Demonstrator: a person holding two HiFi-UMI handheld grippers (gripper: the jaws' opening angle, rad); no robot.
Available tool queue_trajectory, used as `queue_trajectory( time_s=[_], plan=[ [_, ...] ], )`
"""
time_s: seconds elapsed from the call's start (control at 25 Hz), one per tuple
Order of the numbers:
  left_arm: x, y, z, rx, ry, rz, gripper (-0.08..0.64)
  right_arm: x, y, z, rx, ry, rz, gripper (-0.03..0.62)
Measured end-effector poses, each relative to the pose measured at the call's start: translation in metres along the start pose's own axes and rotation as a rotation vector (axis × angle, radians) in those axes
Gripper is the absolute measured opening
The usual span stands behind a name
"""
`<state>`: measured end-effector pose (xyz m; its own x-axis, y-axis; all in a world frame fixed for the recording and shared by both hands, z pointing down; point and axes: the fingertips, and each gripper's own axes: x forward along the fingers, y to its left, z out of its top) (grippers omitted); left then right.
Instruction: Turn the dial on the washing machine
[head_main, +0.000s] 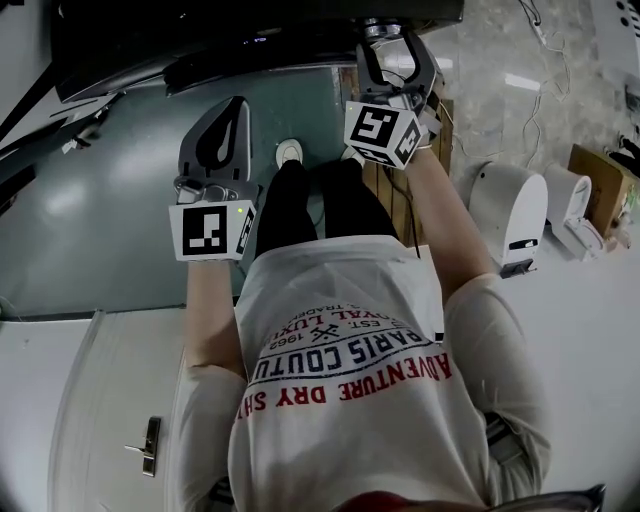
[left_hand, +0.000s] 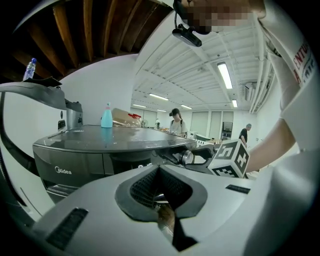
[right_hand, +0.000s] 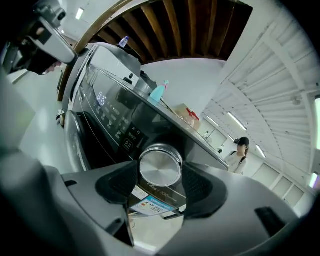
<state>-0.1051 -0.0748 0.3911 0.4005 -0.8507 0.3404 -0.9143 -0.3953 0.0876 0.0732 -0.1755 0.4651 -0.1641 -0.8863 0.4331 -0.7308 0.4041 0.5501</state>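
Right gripper view: the dial (right_hand: 160, 167) is seen as a round knob of brushed silver metal with a flat face and a bright rim. It is set at one end of the dark control panel (right_hand: 107, 107) of the washing machine (right_hand: 85, 145), just under the edge of the machine's top. The right claw (right_hand: 160, 181) is held wide open around it. The dial lies between the two dark ribbed pads (right_hand: 119, 184), which stand just beside its rim on either side, and no press on the rim can be made out. A printed label (right_hand: 150, 204) is stuck just below the dial, lit signs are shown along the panel away from it, and the curved rim of the door (right_hand: 75, 135) is seen beneath the panel. A blue bottle (right_hand: 159, 92) is stood on the machine's top, well apart from the dial. Past the dial the machine's corner is met and open air follows, so that side is left free. In the head view the left claw (head_main: 236, 108) is held left of the person's legs, well apart from the right one and clear of the machine. In the left gripper view its jaws are seen closed together with nothing between them. Pale floor (head_main: 560, 330) is left open to the person's right.
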Motion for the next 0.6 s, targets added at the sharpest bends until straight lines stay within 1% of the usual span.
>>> queue_trajectory(
  time_s=[0.08, 0.12, 0.2, 0.32, 0.4, 0.48, 0.6],
  plan=[
    [-0.006, 0.002, -0.004, -0.013, 0.005, 0.013, 0.017, -0.001, 0.002, 0.001, -0.003, 0.001, -0.002, 0.287],
    [-0.008, 0.003, -0.006, -0.016, 0.009, 0.018, 0.017, -0.001, 0.003, 0.001, 0.016, 0.004, 0.007, 0.287],
    [-0.009, 0.004, -0.007, -0.014, 0.014, 0.023, 0.017, -0.001, 0.002, 0.000, 0.102, 0.004, 0.036, 0.285],
    [-0.009, 0.002, -0.006, -0.011, 0.013, 0.019, 0.017, -0.001, -0.002, 0.002, 0.280, -0.005, 0.097, 0.285],
    [-0.010, -0.002, -0.005, -0.008, 0.015, 0.011, 0.017, -0.002, -0.003, 0.002, 0.382, -0.008, 0.136, 0.284],
    [-0.008, -0.004, -0.006, -0.002, 0.019, 0.004, 0.017, -0.001, -0.005, -0.001, 0.446, -0.013, 0.158, 0.284],
    [-0.003, -0.009, -0.005, 0.005, 0.021, -0.008, 0.017, 0.001, -0.008, -0.002, 0.483, -0.021, 0.173, 0.284]
  ],
)
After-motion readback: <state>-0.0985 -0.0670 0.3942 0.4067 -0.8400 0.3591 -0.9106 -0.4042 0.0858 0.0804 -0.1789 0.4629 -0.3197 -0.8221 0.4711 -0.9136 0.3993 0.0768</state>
